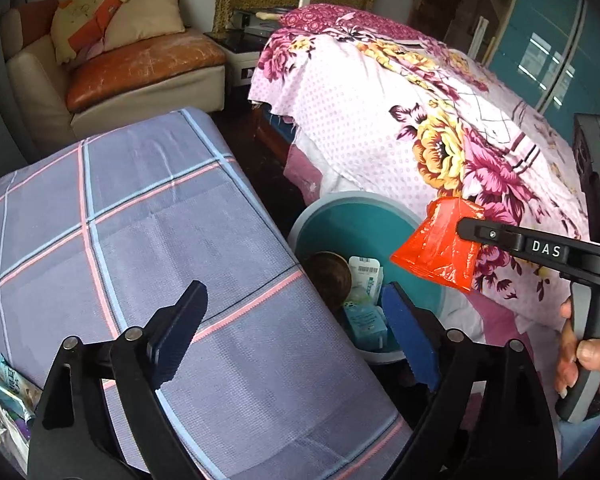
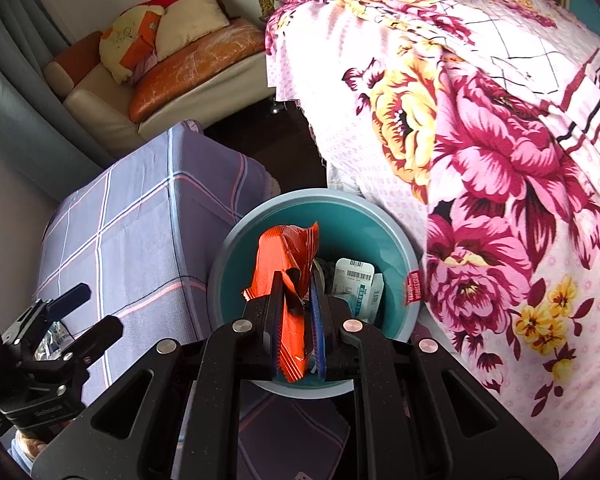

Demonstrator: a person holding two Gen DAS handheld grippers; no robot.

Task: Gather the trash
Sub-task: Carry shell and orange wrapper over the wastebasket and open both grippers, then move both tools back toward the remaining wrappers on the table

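Note:
A crumpled red wrapper [image 1: 436, 244] [image 2: 280, 252] is pinched in my right gripper [image 1: 466, 227] [image 2: 296, 280], which is shut on it above the teal bin [image 1: 356, 200] [image 2: 260, 216]. The bin holds a white barcode packet [image 1: 366, 272] [image 2: 354, 276], a brown round thing [image 1: 328, 276] and other scraps. My left gripper [image 1: 296, 320] [image 2: 86, 316] stands wide open with nothing between its fingers, over the edge of the plaid-covered table [image 1: 140, 220] [image 2: 140, 240] beside the bin. Foil snack packets [image 1: 4, 392] [image 2: 56, 340] lie on the table near the left gripper.
A bed with a pink floral cover [image 1: 420, 120] [image 2: 500, 160] crowds the bin's right side. A cream and orange sofa [image 1: 120, 72] [image 2: 160, 80] with cushions stands at the back left. A hand [image 1: 584, 356] grips the right gripper's handle. Dark floor runs between table and bed.

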